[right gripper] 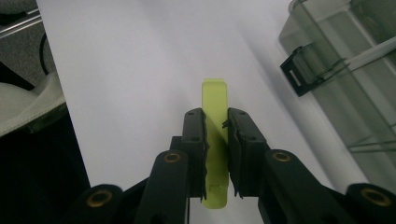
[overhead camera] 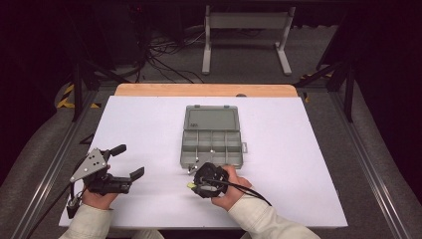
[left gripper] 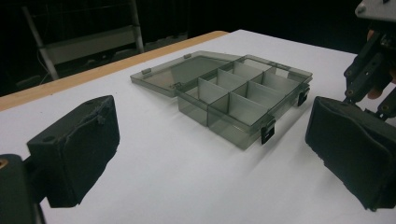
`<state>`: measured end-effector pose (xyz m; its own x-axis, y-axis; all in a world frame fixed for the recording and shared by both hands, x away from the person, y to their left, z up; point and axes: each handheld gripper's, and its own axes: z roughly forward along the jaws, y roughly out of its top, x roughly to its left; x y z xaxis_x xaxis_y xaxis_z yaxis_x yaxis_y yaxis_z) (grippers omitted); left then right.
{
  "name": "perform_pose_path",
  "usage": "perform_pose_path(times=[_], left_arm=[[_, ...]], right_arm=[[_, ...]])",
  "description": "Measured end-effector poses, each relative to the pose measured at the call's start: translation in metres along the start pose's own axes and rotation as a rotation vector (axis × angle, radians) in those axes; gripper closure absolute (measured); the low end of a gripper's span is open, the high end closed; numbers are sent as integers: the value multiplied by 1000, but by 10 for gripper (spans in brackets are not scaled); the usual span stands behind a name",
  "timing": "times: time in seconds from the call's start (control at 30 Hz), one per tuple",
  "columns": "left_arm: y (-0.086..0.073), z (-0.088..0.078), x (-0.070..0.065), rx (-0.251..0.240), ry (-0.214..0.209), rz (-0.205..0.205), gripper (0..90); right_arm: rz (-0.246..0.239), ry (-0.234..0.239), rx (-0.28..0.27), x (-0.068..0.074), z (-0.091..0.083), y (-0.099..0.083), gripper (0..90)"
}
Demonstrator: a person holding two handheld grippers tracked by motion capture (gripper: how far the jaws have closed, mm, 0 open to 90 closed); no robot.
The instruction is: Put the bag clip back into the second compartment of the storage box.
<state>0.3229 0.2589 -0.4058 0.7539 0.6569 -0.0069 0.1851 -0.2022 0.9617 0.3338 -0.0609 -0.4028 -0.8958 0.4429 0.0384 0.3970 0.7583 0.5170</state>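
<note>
The translucent grey plastic compartment box (overhead camera: 212, 142) lay open mid-table, lid flat behind it, compartments apparently empty. The right gripper (overhead camera: 195, 184), just beside the box's near edge, was clamped on a small flat yellow-green plastic piece (right gripper: 215, 140), likely not yet placed. The left gripper (overhead camera: 130, 162) waited wide apart, well left of the box, holding nothing.
</note>
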Motion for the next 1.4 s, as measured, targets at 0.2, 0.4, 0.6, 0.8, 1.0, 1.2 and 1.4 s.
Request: perform_pose_path(times=[0.2, 0.4, 0.6, 0.8, 1.0, 1.2, 1.4], left_arm=[[0, 0, 0, -1, 2, 0, 36], [0, 1, 0, 0, 0, -1, 36], [0, 1, 0, 1, 0, -3, 36], [0, 1, 0, 1, -1, -1, 36], [0, 1, 1, 5, -2, -2, 36], [-1, 1, 1, 9, -2, -4, 36], [-1, 2, 1, 9, -3, -5, 36]], right_arm=[[13, -8, -27, -7, -10, 4, 783], [54, -9, -73, -23, -23, 8, 783], [75, -21, -99, -32, -31, 14, 783], [91, -47, -125, -43, -38, 21, 783], [117, -53, -144, -56, -43, 25, 783], [136, -79, -161, -66, -45, 29, 783], [154, -107, -168, -79, -45, 37, 783]])
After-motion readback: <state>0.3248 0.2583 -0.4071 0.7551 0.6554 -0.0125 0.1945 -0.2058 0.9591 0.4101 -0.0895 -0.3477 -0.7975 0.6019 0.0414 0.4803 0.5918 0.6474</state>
